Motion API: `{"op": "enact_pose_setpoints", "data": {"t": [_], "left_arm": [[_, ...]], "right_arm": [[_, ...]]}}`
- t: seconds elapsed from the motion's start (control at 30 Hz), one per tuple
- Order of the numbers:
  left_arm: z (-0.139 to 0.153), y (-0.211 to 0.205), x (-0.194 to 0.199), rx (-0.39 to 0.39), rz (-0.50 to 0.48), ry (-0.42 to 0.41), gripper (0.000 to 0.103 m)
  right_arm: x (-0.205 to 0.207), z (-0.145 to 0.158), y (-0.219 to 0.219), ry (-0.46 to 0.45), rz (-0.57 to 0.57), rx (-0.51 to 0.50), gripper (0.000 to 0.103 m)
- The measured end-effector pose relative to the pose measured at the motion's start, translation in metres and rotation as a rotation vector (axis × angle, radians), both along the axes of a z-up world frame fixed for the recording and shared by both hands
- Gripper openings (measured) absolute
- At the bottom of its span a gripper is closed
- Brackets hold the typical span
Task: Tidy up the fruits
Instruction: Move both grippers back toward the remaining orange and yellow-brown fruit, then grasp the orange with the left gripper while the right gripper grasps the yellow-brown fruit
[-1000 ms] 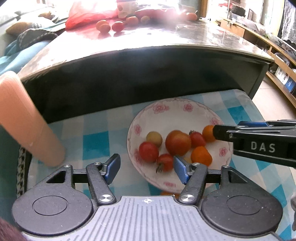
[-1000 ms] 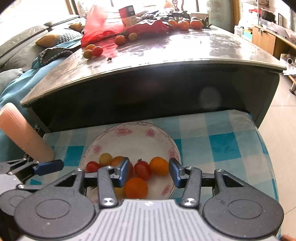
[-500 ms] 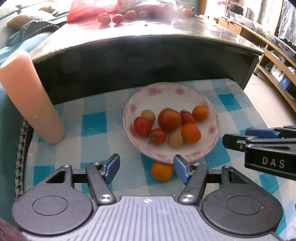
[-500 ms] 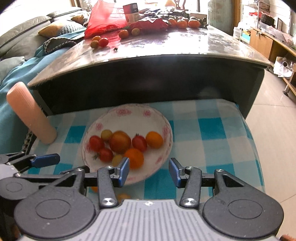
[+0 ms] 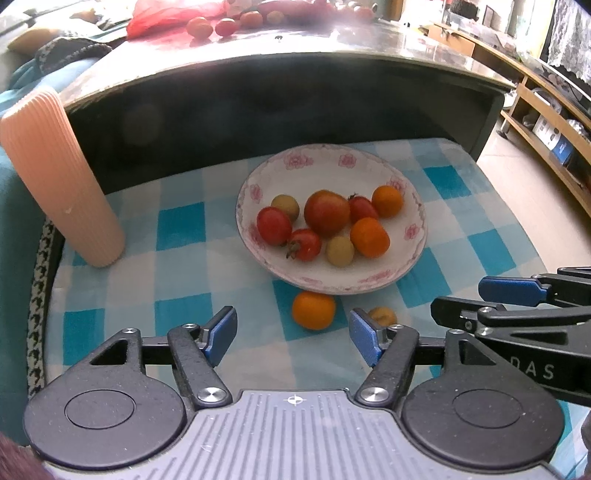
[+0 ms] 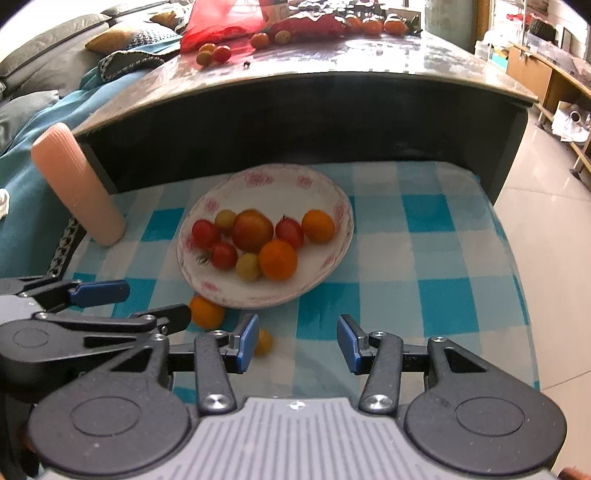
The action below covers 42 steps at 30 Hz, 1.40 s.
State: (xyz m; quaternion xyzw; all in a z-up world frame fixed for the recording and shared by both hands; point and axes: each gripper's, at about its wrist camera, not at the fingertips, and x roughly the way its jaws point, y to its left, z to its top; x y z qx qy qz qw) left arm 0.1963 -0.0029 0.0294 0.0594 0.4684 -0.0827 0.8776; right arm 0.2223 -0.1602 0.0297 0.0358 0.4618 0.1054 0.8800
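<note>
A white plate with pink flowers [image 5: 406, 177] [image 6: 332, 192] sits on a blue checked cloth and holds several small tomatoes and oranges. An orange fruit [image 5: 313, 309] [image 6: 207, 312] and a small yellow fruit [image 5: 383, 316] [image 6: 264, 342] lie on the cloth just in front of the plate. My left gripper [image 5: 293, 334] is open and empty, near side of the loose orange. My right gripper [image 6: 297, 341] is open and empty, right of the yellow fruit. Each gripper shows in the other's view.
A ribbed pink cylinder [image 5: 59, 177] [image 6: 75, 184] stands at the cloth's left edge. A dark table [image 5: 295, 70] [image 6: 332, 59] overhangs behind the plate, with more fruit [image 6: 212, 53] and a red bag [image 6: 221, 22] on top. Tiled floor lies to the right [image 6: 546, 221].
Both grippers have pulled back from the plate toward the near edge of the cloth. The two loose fruits in front of the plate have come into view.
</note>
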Motion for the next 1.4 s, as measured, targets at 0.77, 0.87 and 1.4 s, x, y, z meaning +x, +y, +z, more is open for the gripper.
{"op": "enact_pose_setpoints", "data": {"t": [0.77,0.87,1.4], "left_arm": [[-0.01,0.012,0.004,-0.02,0.008,0.049,0.076],[-0.011,0.015,0.006,-0.036,0.014,0.056,0.076],[-0.013,0.031,0.014,-0.051,0.059,0.07,0.076]], "right_arm": [[0.007,-0.022,0.001,0.071,0.011,-0.026,0.061],[0.009,-0.025,0.005,0.076,0.023,-0.007,0.061],[0.03,-0.051,0.034,0.098,0.092,-0.013,0.058]]}}
